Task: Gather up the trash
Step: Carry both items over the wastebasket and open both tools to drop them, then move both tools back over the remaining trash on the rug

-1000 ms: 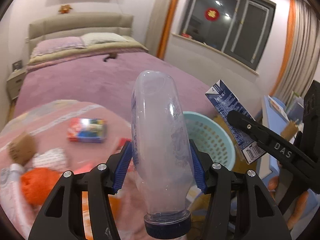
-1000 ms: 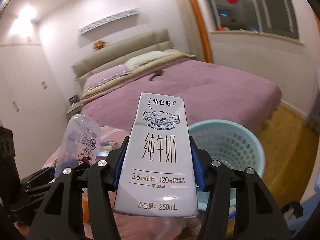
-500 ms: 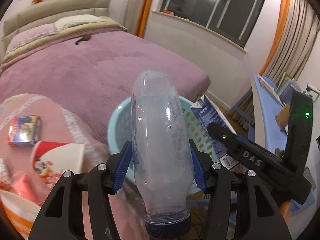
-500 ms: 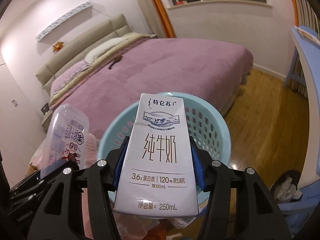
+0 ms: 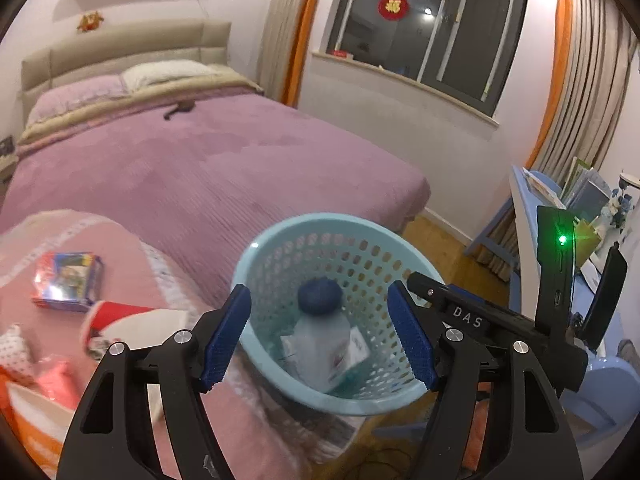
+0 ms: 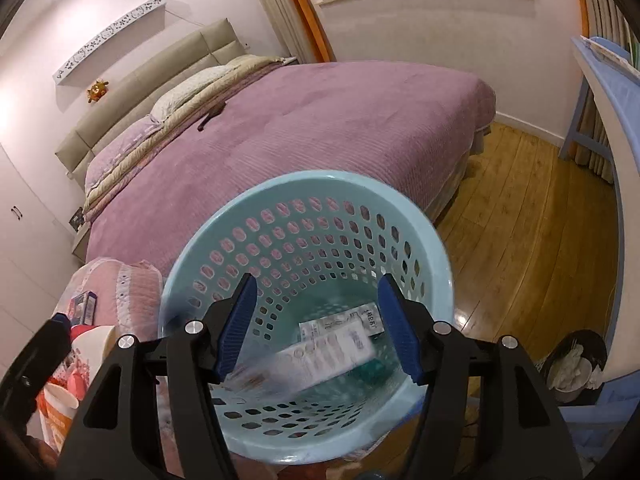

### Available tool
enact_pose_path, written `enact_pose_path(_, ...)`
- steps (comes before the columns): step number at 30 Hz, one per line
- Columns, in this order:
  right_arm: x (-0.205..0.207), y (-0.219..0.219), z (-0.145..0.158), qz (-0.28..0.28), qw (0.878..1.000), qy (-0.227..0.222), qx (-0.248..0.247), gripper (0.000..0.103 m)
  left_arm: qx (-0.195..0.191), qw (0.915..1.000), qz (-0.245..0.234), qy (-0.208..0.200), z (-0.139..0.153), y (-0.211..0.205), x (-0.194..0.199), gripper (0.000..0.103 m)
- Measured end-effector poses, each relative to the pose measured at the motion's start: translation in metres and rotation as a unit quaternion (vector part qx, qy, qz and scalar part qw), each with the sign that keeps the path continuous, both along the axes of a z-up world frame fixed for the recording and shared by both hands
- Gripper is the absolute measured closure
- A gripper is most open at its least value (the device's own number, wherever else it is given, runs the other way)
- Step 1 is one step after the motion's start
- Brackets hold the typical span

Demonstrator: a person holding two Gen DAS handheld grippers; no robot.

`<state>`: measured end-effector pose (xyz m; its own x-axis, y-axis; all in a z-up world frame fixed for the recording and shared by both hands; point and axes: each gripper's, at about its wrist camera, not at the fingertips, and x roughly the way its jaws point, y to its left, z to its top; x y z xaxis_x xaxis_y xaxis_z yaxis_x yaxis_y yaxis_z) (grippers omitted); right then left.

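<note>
A light blue perforated basket stands beside the bed, right under both grippers. Inside it lies the clear plastic bottle with its dark blue cap pointing up at me; in the right wrist view it is a blurred streak. The white milk carton rests on the basket's bottom under it. My left gripper hangs above the basket, jaws opening, with nothing between the pads. My right gripper is just to the right of it, jaws also opening and empty.
A purple bed fills the back. At the left, a pink cloth holds a colourful box, a red-and-white cup and orange packaging. A blue desk and a small dark bin stand on the wooden floor at the right.
Both grippers came down over the basket and opened. The bottle left the left gripper and the milk carton left the right one; both now lie in the basket.
</note>
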<state>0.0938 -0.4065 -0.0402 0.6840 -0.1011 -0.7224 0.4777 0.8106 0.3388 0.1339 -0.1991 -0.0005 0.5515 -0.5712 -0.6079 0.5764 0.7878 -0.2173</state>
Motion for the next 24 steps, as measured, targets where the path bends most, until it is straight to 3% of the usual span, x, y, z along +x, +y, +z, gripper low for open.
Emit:
enact_pose_path(13, -0.011, 0.072, 0.068, 0.067, 0.995, -0.057, -0.047, 0.044, -0.037, 0.9974, 0.038, -0.048, 0.048, 0.066, -0.034, 0.034)
enact_pose_path(24, -0.017, 0.167, 0.114, 0.162, 0.978, -0.104, -0.079, 0.044, -0.049, 0.9878, 0.123, -0.083, 0.073, 0.168, -0.061, 0.034)
